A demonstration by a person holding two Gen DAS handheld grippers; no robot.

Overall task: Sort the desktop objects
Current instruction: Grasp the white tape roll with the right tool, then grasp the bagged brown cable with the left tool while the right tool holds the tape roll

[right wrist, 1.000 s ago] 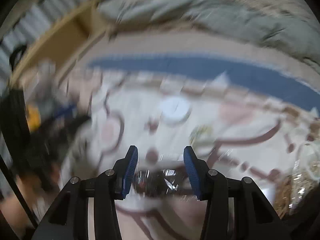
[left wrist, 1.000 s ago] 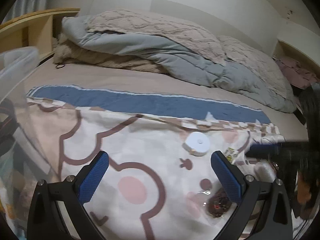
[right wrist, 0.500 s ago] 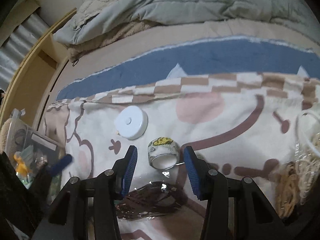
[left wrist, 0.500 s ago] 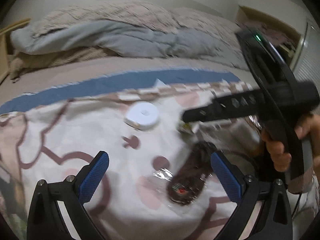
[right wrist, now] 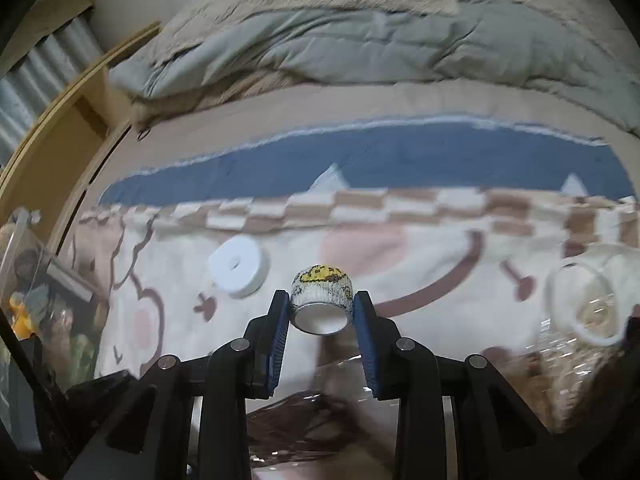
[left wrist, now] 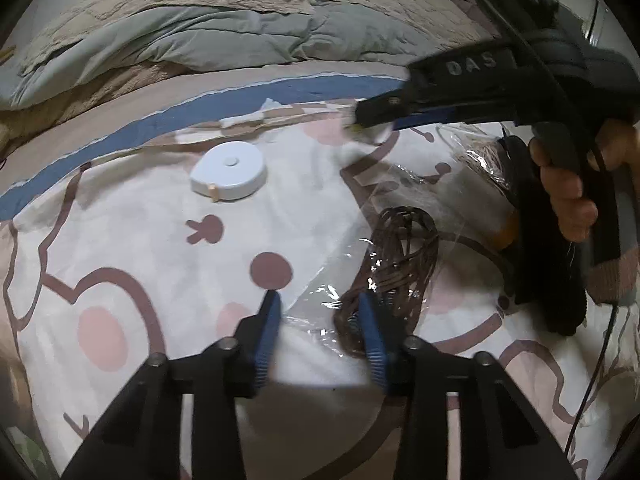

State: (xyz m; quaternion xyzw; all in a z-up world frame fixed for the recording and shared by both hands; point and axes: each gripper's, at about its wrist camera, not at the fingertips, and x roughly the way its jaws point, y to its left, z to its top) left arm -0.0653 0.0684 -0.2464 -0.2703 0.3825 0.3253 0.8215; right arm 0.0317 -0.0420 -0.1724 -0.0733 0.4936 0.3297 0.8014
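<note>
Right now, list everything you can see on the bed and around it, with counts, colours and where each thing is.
Round white tape measure case: one, white, on the cartoon blanket, left of the tape roll.
Patterned tape roll: one, white with yellow print, between the right pads.
Clear plastic bag of brown cords: one, brown, under the left fingertips.
Clear bag of tan bands: one, blurred, far right.
Cartoon blanket: one, white, pink, brown, blue band.
Grey quilt: one, heaped behind.
Wooden shelf: one, left.
Left gripper: closing over the bag.
Right gripper: closing on the roll.
Hand: one, holding the right gripper.
</note>
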